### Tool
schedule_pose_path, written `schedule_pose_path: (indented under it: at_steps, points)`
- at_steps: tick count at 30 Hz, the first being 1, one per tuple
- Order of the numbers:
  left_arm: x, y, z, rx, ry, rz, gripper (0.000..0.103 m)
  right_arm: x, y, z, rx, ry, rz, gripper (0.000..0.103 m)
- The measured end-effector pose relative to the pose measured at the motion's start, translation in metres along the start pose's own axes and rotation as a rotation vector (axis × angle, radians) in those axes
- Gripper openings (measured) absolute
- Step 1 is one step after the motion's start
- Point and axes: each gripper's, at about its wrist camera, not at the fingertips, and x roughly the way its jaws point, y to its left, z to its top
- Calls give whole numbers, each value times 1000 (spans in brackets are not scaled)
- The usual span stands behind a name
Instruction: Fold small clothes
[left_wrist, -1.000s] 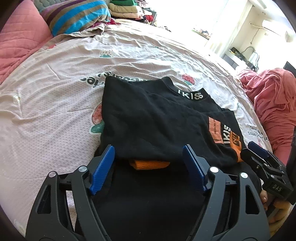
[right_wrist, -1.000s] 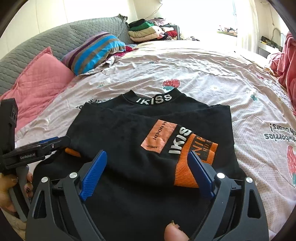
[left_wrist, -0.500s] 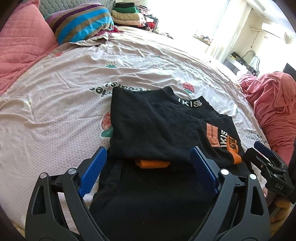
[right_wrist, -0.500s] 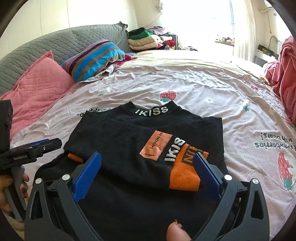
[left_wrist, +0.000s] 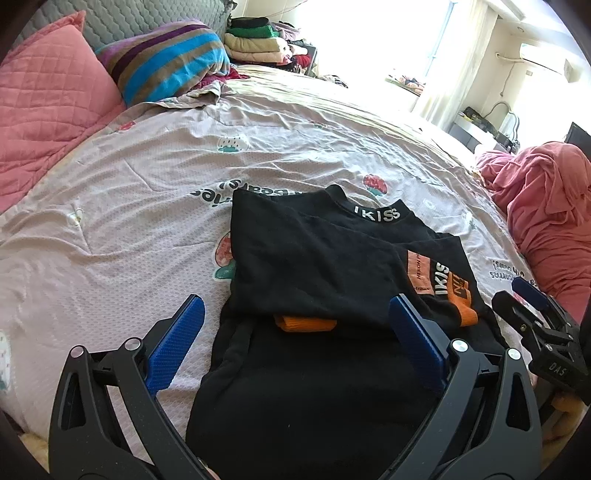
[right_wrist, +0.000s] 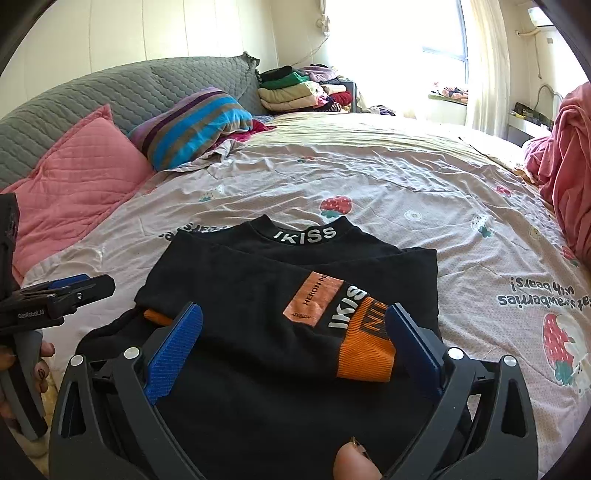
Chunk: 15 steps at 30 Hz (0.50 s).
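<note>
A black top with a white "IKISS" collar and orange cuffs lies on the bed, both sleeves folded in across its chest. My left gripper is open and empty, held above the garment's near hem. My right gripper is open and empty, above the hem on the right side, with an orange cuff between its fingers. Each gripper shows in the other's view: the right one at the right edge, the left one at the left edge.
The strawberry-print bedsheet spreads around the top. A pink pillow and a striped pillow lie at the far left. A pink blanket is heaped on the right. Folded clothes are stacked at the back.
Both grippers have pulled back and up from the garment, so more of the bed shows. Both have stayed open. The top has not moved.
</note>
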Motion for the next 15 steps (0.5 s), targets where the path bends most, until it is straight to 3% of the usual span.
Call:
schedule_pose_path:
  at_steps: [15]
  points:
    - [-28, -2, -11, 26, -18, 4, 94, -29, 4, 0, -25, -40, -7, 98]
